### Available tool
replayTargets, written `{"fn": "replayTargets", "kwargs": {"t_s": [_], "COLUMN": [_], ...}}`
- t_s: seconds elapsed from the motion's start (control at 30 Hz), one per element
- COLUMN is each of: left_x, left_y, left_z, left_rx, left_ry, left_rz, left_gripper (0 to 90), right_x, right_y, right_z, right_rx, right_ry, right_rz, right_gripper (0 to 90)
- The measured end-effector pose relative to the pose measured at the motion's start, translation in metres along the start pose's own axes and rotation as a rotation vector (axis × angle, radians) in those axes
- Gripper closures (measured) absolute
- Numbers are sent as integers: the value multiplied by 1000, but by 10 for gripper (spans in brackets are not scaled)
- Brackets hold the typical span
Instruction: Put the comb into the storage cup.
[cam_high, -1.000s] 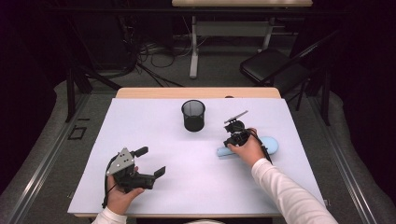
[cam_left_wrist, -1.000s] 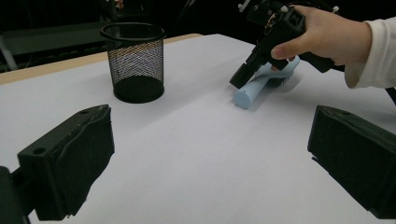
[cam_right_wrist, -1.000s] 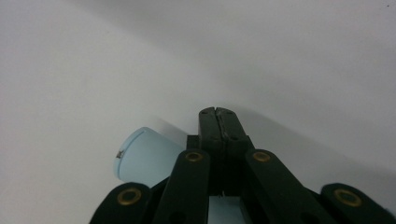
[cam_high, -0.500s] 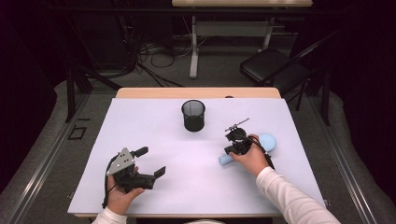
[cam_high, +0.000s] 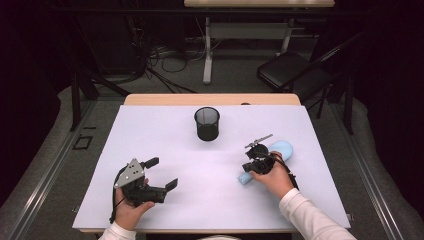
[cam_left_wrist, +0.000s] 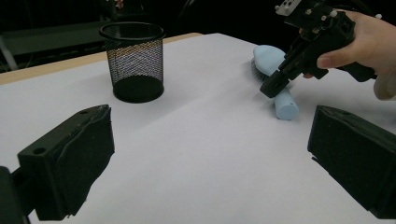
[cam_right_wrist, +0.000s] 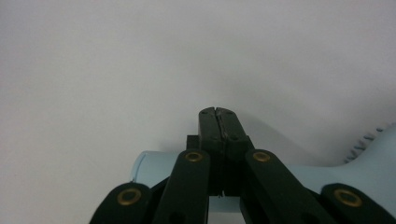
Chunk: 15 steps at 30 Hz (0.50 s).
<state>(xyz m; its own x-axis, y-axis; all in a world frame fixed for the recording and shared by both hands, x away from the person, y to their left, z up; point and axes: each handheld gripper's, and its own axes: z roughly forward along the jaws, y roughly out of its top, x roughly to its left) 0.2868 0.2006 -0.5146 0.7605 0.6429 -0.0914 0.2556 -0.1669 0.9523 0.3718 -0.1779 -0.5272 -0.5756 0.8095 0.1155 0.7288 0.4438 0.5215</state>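
right tongs (cam_right_wrist: 218, 112) closed empty over the blue hairbrush (cam_high: 270, 160); left tongs (cam_high: 161, 173) wide open, empty.

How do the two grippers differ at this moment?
The left gripper has its jaws spread wide with nothing between them; the right gripper has its jaws pressed together. The left sits over bare white table; the right is above the light blue brush handle. Both are black and hand-held.
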Motion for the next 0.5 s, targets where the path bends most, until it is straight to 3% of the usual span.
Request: {"fn": "replayTargets", "kwargs": {"t_s": [0.5], "left_x": [0], "left_y": [0], "left_z": [0], "left_rx": [-1], "left_ry": [-1], "left_rz": [1], "left_gripper": [6], "right_x": [3], "right_y": [-17], "right_z": [-14], "right_rx": [-17], "right_ry": [11], "right_rz": [-7], "right_gripper": [900]}}
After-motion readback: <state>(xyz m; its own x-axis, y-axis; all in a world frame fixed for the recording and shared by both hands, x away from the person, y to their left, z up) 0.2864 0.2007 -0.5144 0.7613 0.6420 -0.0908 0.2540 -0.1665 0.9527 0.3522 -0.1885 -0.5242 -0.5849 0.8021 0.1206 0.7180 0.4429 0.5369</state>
